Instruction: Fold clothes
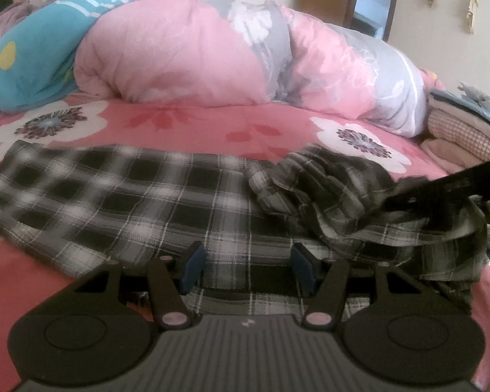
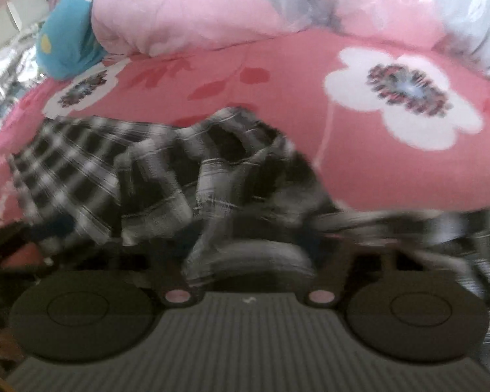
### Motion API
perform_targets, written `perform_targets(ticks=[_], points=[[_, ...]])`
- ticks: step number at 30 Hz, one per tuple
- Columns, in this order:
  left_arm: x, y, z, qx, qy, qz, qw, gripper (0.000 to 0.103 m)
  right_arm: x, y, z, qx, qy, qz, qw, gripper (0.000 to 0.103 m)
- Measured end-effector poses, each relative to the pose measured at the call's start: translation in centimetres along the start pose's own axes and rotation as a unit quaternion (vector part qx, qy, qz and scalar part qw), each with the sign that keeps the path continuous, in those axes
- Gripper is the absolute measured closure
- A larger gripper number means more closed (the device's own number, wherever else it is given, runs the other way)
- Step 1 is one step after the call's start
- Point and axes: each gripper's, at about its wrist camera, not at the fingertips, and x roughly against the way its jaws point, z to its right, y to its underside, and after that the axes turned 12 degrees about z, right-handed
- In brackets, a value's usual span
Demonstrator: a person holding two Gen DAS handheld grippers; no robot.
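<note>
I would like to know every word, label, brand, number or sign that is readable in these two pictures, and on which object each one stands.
No readable text in either view.
A small pale mark on the grey ribbed body of the left tool: too small to read.
The same mark on the right tool: blurred.
The black-and-white plaid garment and the pink flowered bedsheet carry only patterns.

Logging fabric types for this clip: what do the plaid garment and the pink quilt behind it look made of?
Plaid garment: looks like soft woven cotton or flannel, matte, creasing loosely with visible stitched seams. Pink quilt: smooth printed shell over thick padding, judging by its puffy rolled bulk; exact fibre can't be told.
</note>
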Motion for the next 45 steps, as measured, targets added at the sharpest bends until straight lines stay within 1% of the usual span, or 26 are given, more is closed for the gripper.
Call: perform_targets(ticks=[2, 3, 7, 17, 18, 22, 24, 25, 26, 27, 28, 29, 30, 32, 34, 35, 38, 40, 41, 42, 43, 44, 45], points=[[0.0, 0.0, 0.0, -0.002, -0.002, 0.001, 1.0, 0.043, 1.3, -0.1, 0.7, -0.013, -0.009, 0.014, 1.0, 0.086], [0.0, 0.1, 0.1, -0.002, -0.003, 0.002, 1.0, 0.043, 1.9, -0.2, 1.1, -0.02, -0.013, 0.021, 1.0, 0.089], [0.1, 0.2, 0.0, -0.001, -0.006, 0.005, 1.0, 0.043, 4.7, -0.2, 1.8, -0.047, -0.04, 0.051, 0.997, 0.092], [0.8, 0.1, -1.2, 0.017, -0.012, 0.012, 0.9997, 0.043, 11.7, 2.3, 1.3, -0.078, -0.091, 0.093, 0.988, 0.094], [0.9, 0.0, -1.4, 0.02, -0.013, 0.012, 0.9996, 0.043, 12.1, 2.7, 1.1, -0.077, -0.093, 0.094, 0.988, 0.095], [1.1, -0.1, -2.1, 0.033, -0.016, 0.012, 0.9992, 0.043, 13.0, 4.6, 0.5, -0.057, -0.079, 0.087, 0.991, 0.095], [1.2, -0.1, -2.2, 0.036, -0.019, 0.014, 0.9991, 0.043, 13.1, 5.0, -0.2, -0.025, -0.048, 0.089, 0.995, 0.089], [1.3, -0.1, -2.3, 0.037, -0.02, 0.015, 0.999, 0.043, 13.4, 5.0, -0.8, -0.006, -0.036, 0.096, 0.995, 0.086], [1.4, -0.1, -2.4, 0.037, -0.02, 0.015, 0.999, 0.043, 13.7, 5.0, -1.4, 0.013, -0.024, 0.103, 0.994, 0.08], [1.4, -0.2, -2.4, 0.037, -0.02, 0.016, 0.999, 0.043, 14.1, 5.0, -2.2, 0.037, -0.016, 0.114, 0.993, 0.072], [1.4, -0.2, -2.4, 0.037, -0.021, 0.017, 0.999, 0.043, 14.4, 5.1, -3.4, 0.07, -0.018, 0.128, 0.989, 0.066], [1.4, -0.2, -2.4, 0.037, -0.021, 0.018, 0.999, 0.043, 14.5, 5.3, -4.7, 0.105, -0.025, 0.139, 0.984, 0.053], [1.4, -0.2, -2.4, 0.036, -0.021, 0.019, 0.9989, 0.043, 14.7, 5.4, -6.0, 0.139, -0.032, 0.149, 0.978, 0.042], [1.4, -0.3, -2.3, 0.036, -0.021, 0.021, 0.9989, 0.043, 14.6, 5.8, -8.5, 0.205, -0.046, 0.161, 0.964, 0.035], [1.4, -0.3, -2.3, 0.036, -0.019, 0.024, 0.9989, 0.043, 12.8, 6.4, -10.8, 0.25, -0.058, 0.141, 0.956, 0.035], [1.4, -0.4, -2.3, 0.036, -0.018, 0.026, 0.9989, 0.043, 11.6, 6.8, -11.8, 0.265, -0.062, 0.128, 0.954, 0.035], [1.4, -0.5, -2.4, 0.035, -0.014, 0.031, 0.9988, 0.043, 7.6, 7.5, -13.6, 0.282, -0.065, 0.094, 0.953, 0.035], [1.3, -0.6, -2.5, 0.03, -0.01, 0.036, 0.9988, 0.043, 5.0, 7.7, -14.3, 0.294, -0.054, 0.079, 0.951, 0.036], [1.3, -0.7, -2.6, 0.028, -0.008, 0.04, 0.9988, 0.043, 4.0, 7.6, -14.2, 0.293, -0.046, 0.07, 0.952, 0.039], [1.3, -0.9, -2.7, 0.025, -0.006, 0.043, 0.9987, 0.043, 3.2, 7.4, -13.9, 0.284, -0.042, 0.062, 0.956, 0.055], [1.3, -1.0, -2.8, 0.024, -0.002, 0.046, 0.9986, 0.043, 2.8, 6.9, -13.1, 0.26, -0.045, 0.055, 0.963, 0.068], [1.3, -1.1, -2.8, 0.024, 0.005, 0.049, 0.9985, 0.043, 2.9, 6.3, -12.3, 0.236, -0.047, 0.054, 0.969, 0.089], [1.3, -1.2, -2.8, 0.024, 0.012, 0.052, 0.9983, 0.043, 3.6, 5.5, -11.5, 0.209, -0.047, 0.066, 0.975, 0.095]])
